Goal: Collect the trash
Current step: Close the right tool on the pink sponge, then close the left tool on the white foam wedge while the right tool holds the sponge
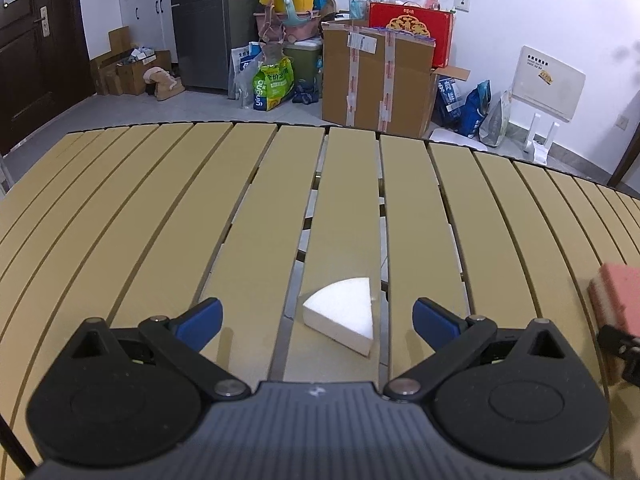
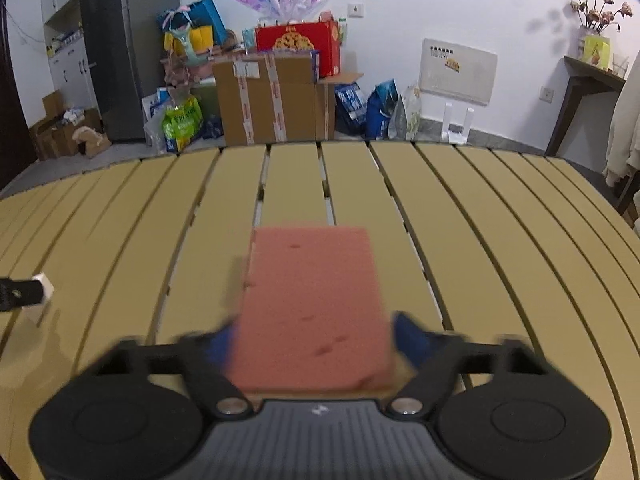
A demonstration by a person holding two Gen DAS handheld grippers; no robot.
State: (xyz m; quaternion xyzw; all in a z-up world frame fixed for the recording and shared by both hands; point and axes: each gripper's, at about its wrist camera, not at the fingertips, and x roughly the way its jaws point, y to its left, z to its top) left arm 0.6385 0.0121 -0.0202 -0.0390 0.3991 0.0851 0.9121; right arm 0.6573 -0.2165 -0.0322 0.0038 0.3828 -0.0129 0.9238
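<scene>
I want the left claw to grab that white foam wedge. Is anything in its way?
No, nothing visible is. The white foam wedge lies alone on the slatted table, just ahead of the open left gripper, between its blue fingertips.

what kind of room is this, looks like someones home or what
Most likely a lived-in home, maybe a kitchen or dining corner used for storage. A tall grey fridge stands by white cabinets, taped cardboard boxes and shopping bags pile against the wall, and a slatted table fills the foreground.

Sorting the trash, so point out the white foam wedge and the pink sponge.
white foam wedge (image 1: 340, 306), left wrist view, top face.
pink sponge (image 2: 314, 304), right wrist view, middle of its top face.
</scene>
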